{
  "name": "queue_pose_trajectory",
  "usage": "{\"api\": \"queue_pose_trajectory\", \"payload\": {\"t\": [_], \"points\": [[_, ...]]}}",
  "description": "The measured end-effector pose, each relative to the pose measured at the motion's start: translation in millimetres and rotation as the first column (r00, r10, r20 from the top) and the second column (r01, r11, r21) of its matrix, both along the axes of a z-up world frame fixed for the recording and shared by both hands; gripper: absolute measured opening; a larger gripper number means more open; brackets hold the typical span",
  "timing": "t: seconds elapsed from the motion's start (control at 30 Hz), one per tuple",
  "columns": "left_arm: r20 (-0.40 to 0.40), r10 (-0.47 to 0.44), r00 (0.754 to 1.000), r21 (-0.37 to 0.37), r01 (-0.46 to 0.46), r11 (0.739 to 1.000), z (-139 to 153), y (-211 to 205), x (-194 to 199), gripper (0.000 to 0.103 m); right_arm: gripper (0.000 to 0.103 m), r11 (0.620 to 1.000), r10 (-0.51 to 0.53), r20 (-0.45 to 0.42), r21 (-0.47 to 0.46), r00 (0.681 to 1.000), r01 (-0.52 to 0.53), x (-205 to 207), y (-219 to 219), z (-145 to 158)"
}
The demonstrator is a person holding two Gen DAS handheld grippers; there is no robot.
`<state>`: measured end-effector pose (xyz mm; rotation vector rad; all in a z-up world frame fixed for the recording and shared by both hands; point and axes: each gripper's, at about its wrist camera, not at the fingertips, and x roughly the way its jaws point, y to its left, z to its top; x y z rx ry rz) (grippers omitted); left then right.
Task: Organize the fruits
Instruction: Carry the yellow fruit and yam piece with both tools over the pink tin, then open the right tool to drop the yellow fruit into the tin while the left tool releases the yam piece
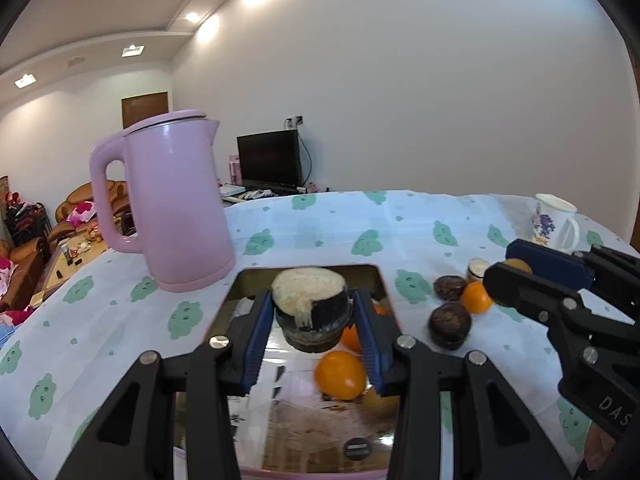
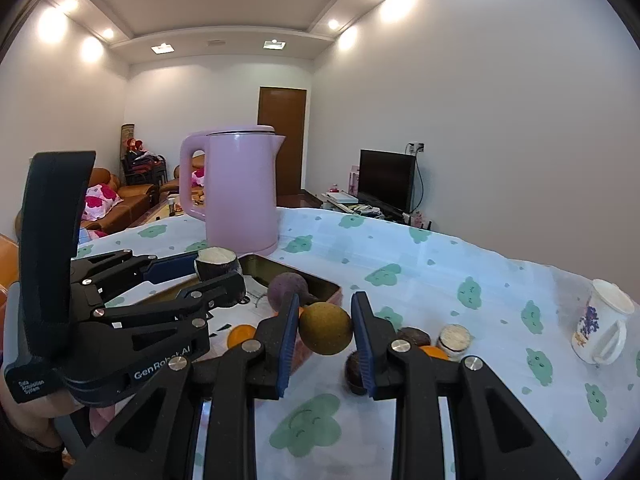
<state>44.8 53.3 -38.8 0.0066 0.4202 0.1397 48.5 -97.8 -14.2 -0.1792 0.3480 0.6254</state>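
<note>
The left hand-held gripper (image 1: 314,312) squeezes a cut dark fruit (image 1: 310,300) right over the tray (image 1: 382,280). The right hand-held gripper (image 2: 325,334) pinches a brown round fruit (image 2: 326,330) beside the tray's right edge.

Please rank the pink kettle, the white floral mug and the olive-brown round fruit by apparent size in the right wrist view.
1. pink kettle
2. white floral mug and olive-brown round fruit: look alike, and the fruit's nearness leaves their order unsure.

Kettle (image 1: 176,204) crowding tray's (image 1: 384,280) far-left corner
</note>
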Motion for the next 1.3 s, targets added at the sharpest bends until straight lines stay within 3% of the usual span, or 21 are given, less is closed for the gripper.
{"api": "queue_pose_trajectory", "payload": {"t": [0.47,1.3], "points": [[-0.052,0.077,0.996,-0.012,-0.077,0.997,-5.6,41.0,5.1,0.043,0.029,0.998,0.066,-0.025,-0.003,0.998,-0.066,5.5,34.0,-3.0],[-0.106,0.09,0.99,-0.019,-0.093,0.995,-12.1,59.4,9.7,0.043,0.029,0.992,0.122,-0.068,-0.016,0.99,-0.124,13.5,71.4,-10.1]]}}
